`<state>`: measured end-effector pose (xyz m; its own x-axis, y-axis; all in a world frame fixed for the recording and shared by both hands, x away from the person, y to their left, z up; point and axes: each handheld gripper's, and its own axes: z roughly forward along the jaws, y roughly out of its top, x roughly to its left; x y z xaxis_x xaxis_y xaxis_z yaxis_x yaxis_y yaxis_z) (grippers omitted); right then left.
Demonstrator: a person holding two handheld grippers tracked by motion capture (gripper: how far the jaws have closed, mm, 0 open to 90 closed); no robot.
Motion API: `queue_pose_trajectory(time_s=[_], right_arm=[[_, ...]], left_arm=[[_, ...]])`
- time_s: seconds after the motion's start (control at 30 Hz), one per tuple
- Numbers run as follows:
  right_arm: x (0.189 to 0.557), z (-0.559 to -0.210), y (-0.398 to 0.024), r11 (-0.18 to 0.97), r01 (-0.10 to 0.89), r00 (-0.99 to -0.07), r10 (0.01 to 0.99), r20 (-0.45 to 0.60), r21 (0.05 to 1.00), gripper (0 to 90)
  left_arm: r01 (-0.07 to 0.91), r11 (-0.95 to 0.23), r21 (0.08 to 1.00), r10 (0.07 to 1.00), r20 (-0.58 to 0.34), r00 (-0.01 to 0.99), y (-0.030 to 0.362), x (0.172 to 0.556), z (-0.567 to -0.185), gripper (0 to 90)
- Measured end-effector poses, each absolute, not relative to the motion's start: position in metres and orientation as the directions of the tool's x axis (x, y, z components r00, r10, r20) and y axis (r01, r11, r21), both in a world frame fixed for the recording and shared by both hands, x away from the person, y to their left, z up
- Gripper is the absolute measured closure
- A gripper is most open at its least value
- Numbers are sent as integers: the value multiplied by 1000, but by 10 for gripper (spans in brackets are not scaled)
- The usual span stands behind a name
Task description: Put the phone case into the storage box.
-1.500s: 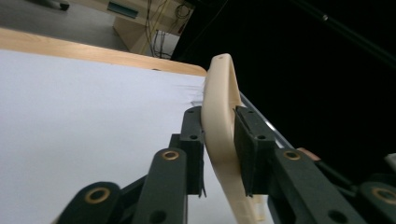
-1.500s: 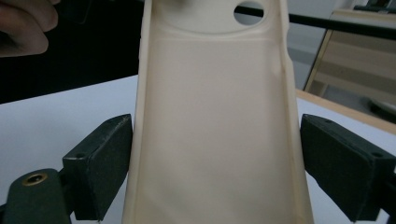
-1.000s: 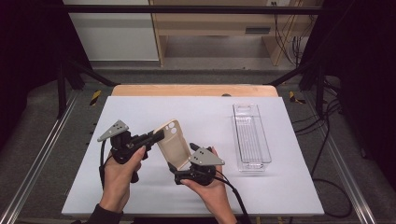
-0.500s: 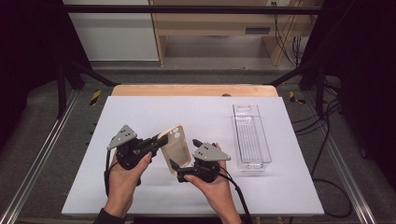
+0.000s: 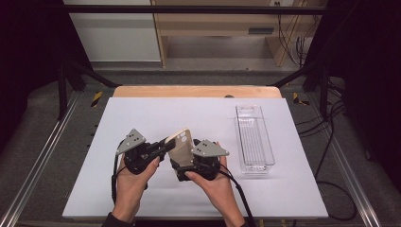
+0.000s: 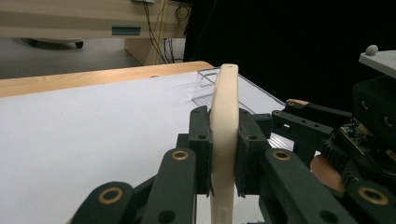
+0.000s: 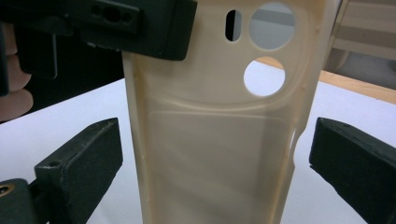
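Observation:
A beige phone case (image 5: 181, 146) with camera cut-outs is held up above the white table (image 5: 142, 118). My left gripper (image 5: 169, 144) is shut on it, its pads pressing both faces of the case (image 6: 224, 112) near one long edge. My right gripper (image 5: 183, 166) is open. In the right gripper view the case (image 7: 215, 140) stands between its two jaws with a gap on each side. The left gripper's pad (image 7: 140, 21) clamps the case's upper left edge there. A hand grips each gripper from below.
A clear plastic tray (image 5: 254, 139) lies lengthwise on the right part of the table, and it is also seen beyond the case (image 6: 205, 81). A wooden strip (image 5: 196, 91) runs along the far edge. Metal rails and cables flank the table.
The left gripper has shifted a little to the right with the case, closer to the right gripper. The case now faces the camera less broadly than before.

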<state>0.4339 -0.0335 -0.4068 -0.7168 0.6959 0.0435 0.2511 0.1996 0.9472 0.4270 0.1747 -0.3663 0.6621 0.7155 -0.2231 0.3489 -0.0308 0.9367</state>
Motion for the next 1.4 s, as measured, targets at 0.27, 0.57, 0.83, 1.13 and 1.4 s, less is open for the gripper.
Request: queue_pose_trajectory(time_s=[0.27,0.57,0.83,1.13,1.4], right_arm=[[436,-407,-31,196,261,-702,710,47,945,30],[434,-407,-31,192,261,-692,721,44,946,28],[435,-408,-30,158,286,-660,747,74,945,33],[435,-411,-25,152,294,-659,747,85,944,40],[434,-411,-24,153,286,-657,750,77,946,60]], left_arm=[[351,-32,936,709,-226,667,169,426,-368,796],[343,-30,939,712,-220,667,164,424,-368,796],[339,-34,940,718,-213,662,162,420,-370,796],[346,-22,938,719,-226,657,162,418,-374,796],[350,-23,937,718,-228,658,160,418,-375,796]])
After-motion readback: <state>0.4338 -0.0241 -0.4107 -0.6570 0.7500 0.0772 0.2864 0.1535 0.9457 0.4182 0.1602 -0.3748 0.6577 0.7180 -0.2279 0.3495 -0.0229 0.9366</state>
